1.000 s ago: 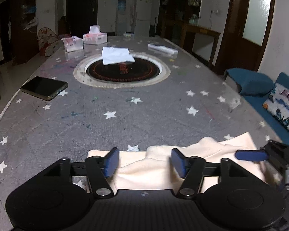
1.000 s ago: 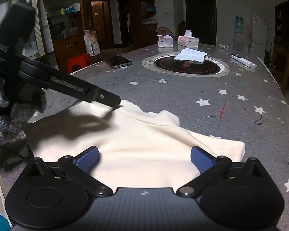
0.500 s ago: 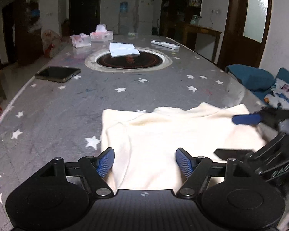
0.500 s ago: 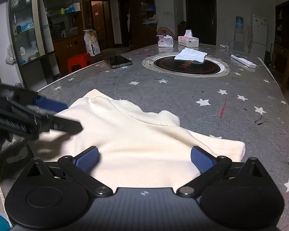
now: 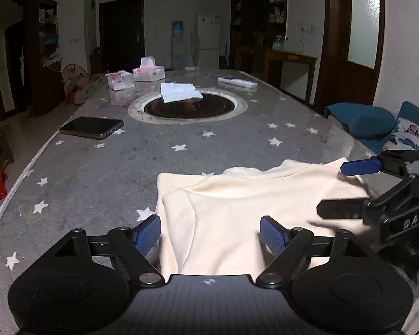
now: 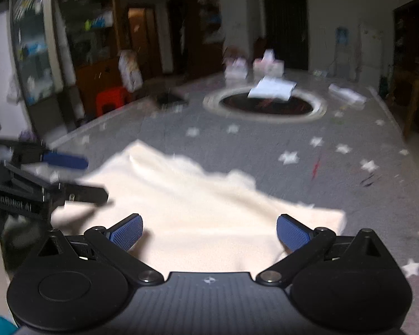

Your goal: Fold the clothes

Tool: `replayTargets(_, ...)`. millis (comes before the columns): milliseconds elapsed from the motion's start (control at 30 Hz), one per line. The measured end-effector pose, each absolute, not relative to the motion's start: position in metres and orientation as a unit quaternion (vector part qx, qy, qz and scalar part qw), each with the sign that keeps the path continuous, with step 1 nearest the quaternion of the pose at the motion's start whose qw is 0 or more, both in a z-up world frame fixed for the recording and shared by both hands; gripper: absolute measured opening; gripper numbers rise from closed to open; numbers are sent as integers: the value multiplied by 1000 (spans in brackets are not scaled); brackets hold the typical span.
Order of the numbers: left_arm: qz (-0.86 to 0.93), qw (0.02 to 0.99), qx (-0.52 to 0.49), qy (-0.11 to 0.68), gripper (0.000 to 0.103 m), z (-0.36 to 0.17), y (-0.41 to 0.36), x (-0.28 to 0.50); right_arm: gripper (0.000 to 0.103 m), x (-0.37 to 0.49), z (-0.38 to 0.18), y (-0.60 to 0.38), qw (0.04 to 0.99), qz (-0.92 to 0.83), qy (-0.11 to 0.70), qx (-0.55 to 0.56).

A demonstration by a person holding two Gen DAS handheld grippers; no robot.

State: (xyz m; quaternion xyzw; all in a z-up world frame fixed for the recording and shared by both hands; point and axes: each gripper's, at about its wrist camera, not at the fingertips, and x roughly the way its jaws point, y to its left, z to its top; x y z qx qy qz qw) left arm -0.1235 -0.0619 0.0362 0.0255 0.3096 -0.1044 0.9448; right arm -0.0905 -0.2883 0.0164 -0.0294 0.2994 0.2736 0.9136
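Cream garment lies flat, both claws released

Tissue boxes stand at the far left of the table, one with a white tissue poking from its top; the smaller box's contents cannot be made out. A white cloth lies across the dark round inset at the table's centre, and a phone rests to the near left of it.

The left claw is opening: its blue pads stand apart over the near left part of the cream garment, pressing nothing. The right claw is spread wide above the near edge of the same garment, holding nothing; that view is blurred.

The garment lies spread at the near edge of the table, its long axis running left to right. Its folded-in part sits at the left end, and its far edge is uneven.
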Motion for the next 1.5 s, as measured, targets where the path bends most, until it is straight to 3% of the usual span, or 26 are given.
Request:
replayTargets(500, -112, 936, 21, 334, 86, 17, -54, -135, 103, -113, 1, -282, 916, 247, 307, -73)
replayTargets(733, -105, 947, 14, 303, 85, 38, -50, -135, 103, -126, 16, -301, 932, 207, 287, -77)
replayTargets(1000, -84, 943, 26, 322, 84, 18, -49, -119, 103, -124, 4, -315, 940, 141, 287, -117)
replayTargets(1500, -67, 946, 2, 318, 84, 27, -35, -120, 103, -126, 10, -326, 945, 96, 275, -152)
